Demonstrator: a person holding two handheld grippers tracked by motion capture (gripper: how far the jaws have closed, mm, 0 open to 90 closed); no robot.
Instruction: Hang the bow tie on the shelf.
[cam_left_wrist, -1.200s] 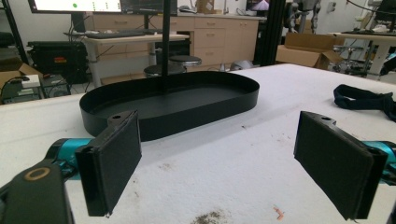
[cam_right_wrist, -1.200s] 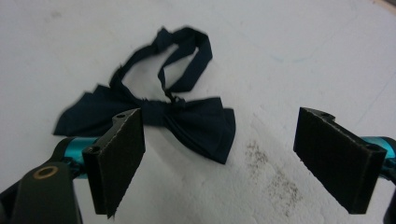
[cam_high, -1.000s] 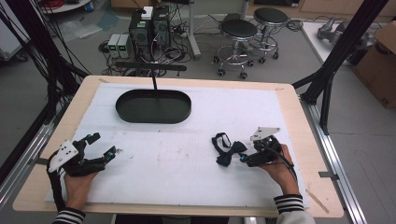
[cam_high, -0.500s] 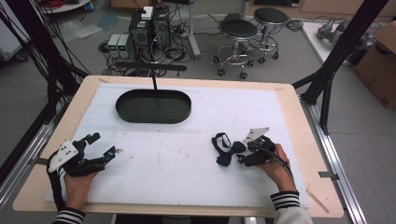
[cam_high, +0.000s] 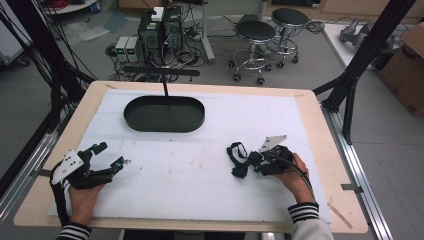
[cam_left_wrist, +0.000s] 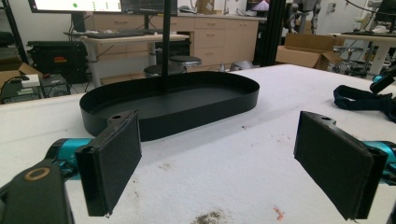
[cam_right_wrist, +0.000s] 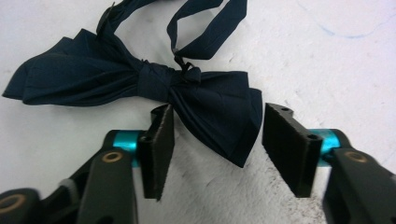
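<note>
**Right jaws straddle one wing of the bow tie**

The right gripper (cam_right_wrist: 217, 149) sits low on the white mat (cam_high: 200, 145), jaws parted with a fair gap between them. One wing of the dark blue bow tie (cam_right_wrist: 140, 79) lies in that gap, its tip reaching down between the two black pads (cam_right_wrist: 159, 144). The left pad looks to be just at the cloth's edge; the right pad stands clear of it. Nothing is pinched. The tie's knot and other wing lie flat beyond the jaws, with the strap looped above them.

From the high view, the right gripper (cam_high: 252, 164) is on the right side of the mat, near the front edge, and the tie (cam_high: 237, 159) is a small dark bundle just at its tip. The left gripper (cam_high: 111, 159) rests at the front left, well apart from the tie, jaws spread wide and holding nothing.

The left gripper view shows what the others lack: a side look at the black oval tray (cam_left_wrist: 168, 105) with a thin upright post in it, and the tie (cam_left_wrist: 362, 99) far off to the right. That gripper's (cam_left_wrist: 219, 165) jaws stand far apart over bare mat, which is flecked with a few crumbs
</note>
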